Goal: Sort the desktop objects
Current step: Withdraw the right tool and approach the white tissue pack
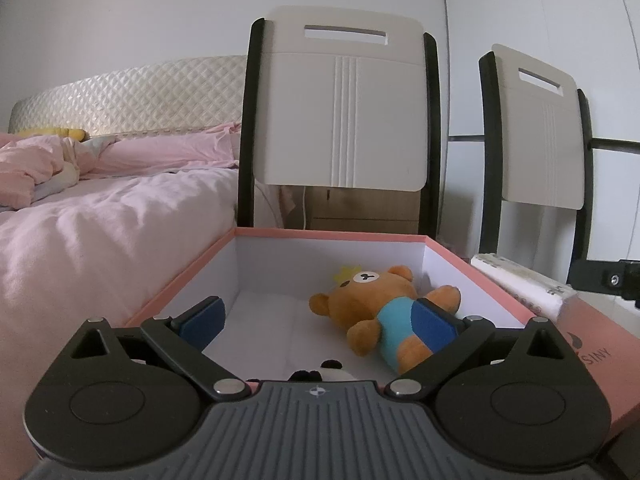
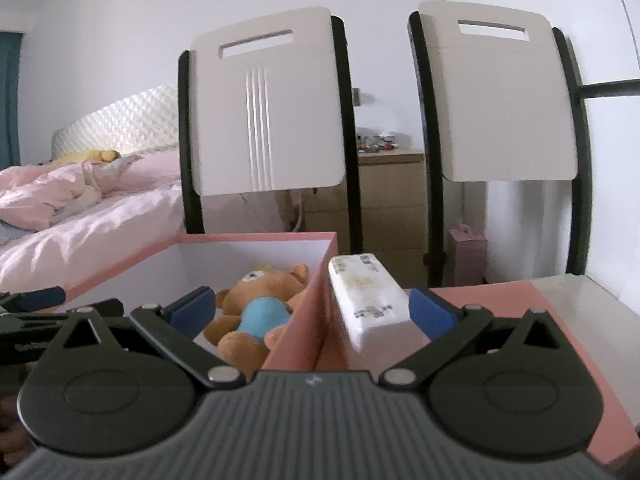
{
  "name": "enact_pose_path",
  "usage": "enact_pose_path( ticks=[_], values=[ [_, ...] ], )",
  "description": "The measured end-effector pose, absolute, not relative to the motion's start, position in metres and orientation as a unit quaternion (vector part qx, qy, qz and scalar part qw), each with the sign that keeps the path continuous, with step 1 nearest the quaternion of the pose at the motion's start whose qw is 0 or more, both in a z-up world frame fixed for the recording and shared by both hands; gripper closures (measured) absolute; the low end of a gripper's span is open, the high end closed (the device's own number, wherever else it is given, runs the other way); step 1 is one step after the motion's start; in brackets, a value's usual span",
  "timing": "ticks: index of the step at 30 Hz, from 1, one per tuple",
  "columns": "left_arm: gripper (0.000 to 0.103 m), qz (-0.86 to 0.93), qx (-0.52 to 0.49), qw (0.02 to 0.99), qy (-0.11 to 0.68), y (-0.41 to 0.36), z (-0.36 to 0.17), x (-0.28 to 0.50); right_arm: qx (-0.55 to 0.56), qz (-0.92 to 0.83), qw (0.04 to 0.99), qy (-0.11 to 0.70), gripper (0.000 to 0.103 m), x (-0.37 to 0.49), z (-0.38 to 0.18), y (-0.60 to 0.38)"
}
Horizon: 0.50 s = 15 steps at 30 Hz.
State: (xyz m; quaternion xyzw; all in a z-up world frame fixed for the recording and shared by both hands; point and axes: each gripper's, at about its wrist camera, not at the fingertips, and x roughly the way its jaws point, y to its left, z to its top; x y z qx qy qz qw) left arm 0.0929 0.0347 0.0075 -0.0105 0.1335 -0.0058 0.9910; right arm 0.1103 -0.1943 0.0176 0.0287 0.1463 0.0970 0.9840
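Observation:
An open pink box (image 1: 328, 233) with a white inside holds a brown teddy bear (image 1: 372, 304) in a blue shirt, lying on its back. My left gripper (image 1: 318, 320) hangs open over the box, its right pad next to the bear's side, touching nothing. A black-and-white plush (image 1: 332, 372) peeks up just behind the gripper body. In the right wrist view the bear (image 2: 260, 304) lies inside the box (image 2: 256, 237). A white tissue pack (image 2: 368, 292) rests on the pink lid (image 2: 500, 308). My right gripper (image 2: 312, 310) is open and straddles the box wall and the pack.
Two white folding chairs (image 1: 340, 112) (image 2: 504, 100) stand behind the table. A bed with pink bedding (image 1: 100, 220) lies to the left. A wooden drawer unit (image 2: 392, 200) stands between the chairs. The tissue pack (image 1: 520, 284) lies right of the box.

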Motion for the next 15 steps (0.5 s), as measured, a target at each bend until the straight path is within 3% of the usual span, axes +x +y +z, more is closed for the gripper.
enact_pose_path(
  ticks=[4, 11, 15],
  values=[
    [0.003, -0.006, -0.011, 0.991, 0.133, 0.035, 0.008, 0.092, 0.013, 0.079, 0.988, 0.130, 0.000, 0.104, 0.018, -0.190],
    [0.003, -0.005, -0.011, 0.991, 0.133, 0.034, 0.008, 0.092, 0.091, 0.065, 0.986, 0.126, 0.000, 0.101, 0.021, -0.211],
    [0.003, -0.006, -0.010, 0.991, 0.133, 0.033, 0.008, 0.092, 0.046, 0.057, 0.988, 0.135, 0.000, 0.100, 0.020, -0.206]
  ],
)
